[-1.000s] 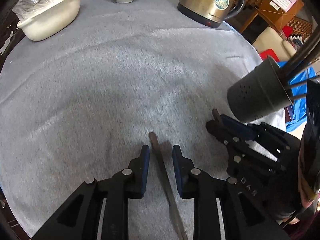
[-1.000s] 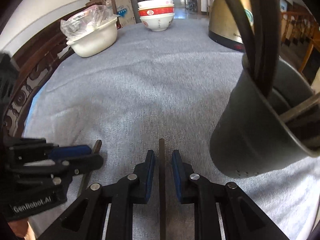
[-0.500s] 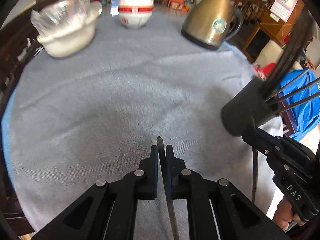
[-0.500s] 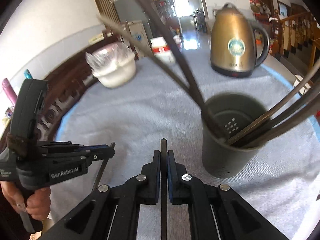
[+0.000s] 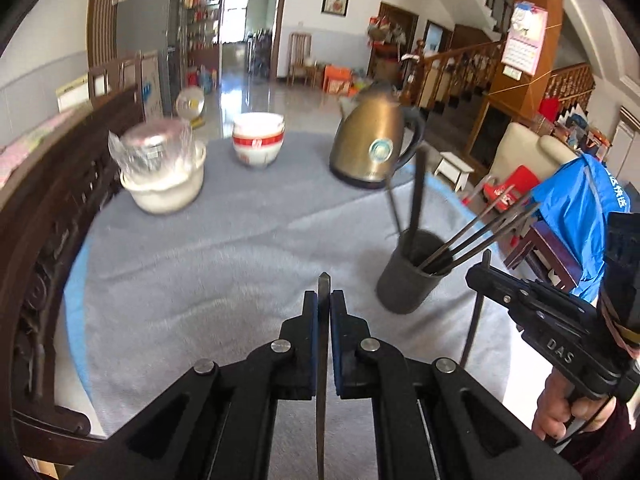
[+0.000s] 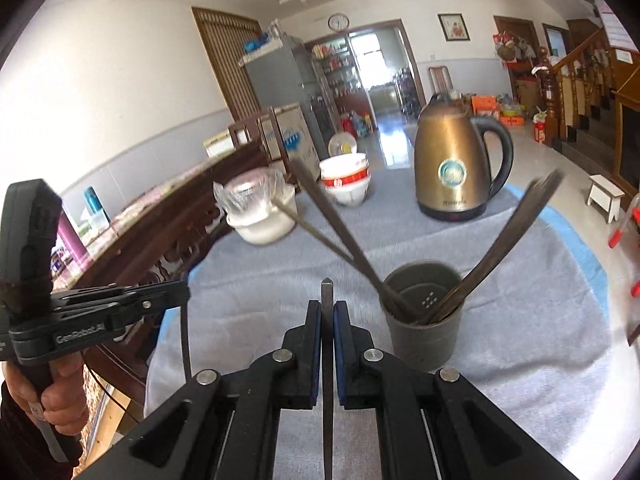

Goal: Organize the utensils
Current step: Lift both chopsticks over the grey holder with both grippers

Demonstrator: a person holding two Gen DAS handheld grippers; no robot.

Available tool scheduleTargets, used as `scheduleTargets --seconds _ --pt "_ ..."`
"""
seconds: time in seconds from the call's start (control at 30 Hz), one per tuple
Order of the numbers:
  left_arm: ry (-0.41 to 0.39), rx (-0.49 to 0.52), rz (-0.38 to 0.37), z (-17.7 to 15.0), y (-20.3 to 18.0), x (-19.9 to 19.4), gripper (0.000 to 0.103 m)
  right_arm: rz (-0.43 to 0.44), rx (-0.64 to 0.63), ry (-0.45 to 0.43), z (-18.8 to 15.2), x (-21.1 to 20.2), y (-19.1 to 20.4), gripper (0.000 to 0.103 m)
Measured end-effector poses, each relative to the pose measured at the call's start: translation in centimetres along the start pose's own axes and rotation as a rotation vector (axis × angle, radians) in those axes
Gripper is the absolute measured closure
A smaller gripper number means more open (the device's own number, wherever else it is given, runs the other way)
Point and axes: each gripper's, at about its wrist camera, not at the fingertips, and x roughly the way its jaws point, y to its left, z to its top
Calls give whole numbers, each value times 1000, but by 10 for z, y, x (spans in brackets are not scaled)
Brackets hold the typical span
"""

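Note:
A dark grey utensil holder stands on the grey cloth with several dark chopsticks leaning in it. My left gripper is shut on one dark chopstick, held above the table to the left of the holder. My right gripper is shut on another dark chopstick, just left of the holder. Each gripper shows in the other's view: the right one with its stick hanging down, the left one likewise.
A gold kettle, stacked red-and-white bowls and a white tub with plastic wrap stand at the table's far side. A carved wooden chair back borders the left edge.
Both grippers closed on their chopsticks and lifted them off the cloth, rising well above the table. The holder now sits lower and farther in both views.

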Motion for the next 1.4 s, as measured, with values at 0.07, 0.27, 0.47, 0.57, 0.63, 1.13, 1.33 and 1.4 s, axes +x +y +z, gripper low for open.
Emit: scheduleTargets --seconds 0.07,0.27,0.47,0.57,0.63,1.13,1.33,1.4 --pt "-24 11 2 1 -6 -11 97 -4 4 -25 2 -10 -1 97" --pt "-94 15 10 8 -18 -33 97 -13 19 -92 10 -31 -2 97" --pt "-156 3 15 22 -25 -46 97 -26 38 -149 21 -47 -10 97" --pt "-175 -1 15 30 -30 -51 97 -27 48 -176 26 -54 -13 97" --pt "-186 -3 11 35 -34 -55 97 -31 48 -195 30 -59 -13 97" --pt "-236 34 -1 74 -71 -79 97 -39 63 -299 65 -91 -25 97" --pt "-268 63 -10 91 -88 -90 97 -51 47 -339 81 -104 -29 97" --pt "-284 74 -15 98 -95 -94 97 -57 43 -355 87 -108 -31 97"
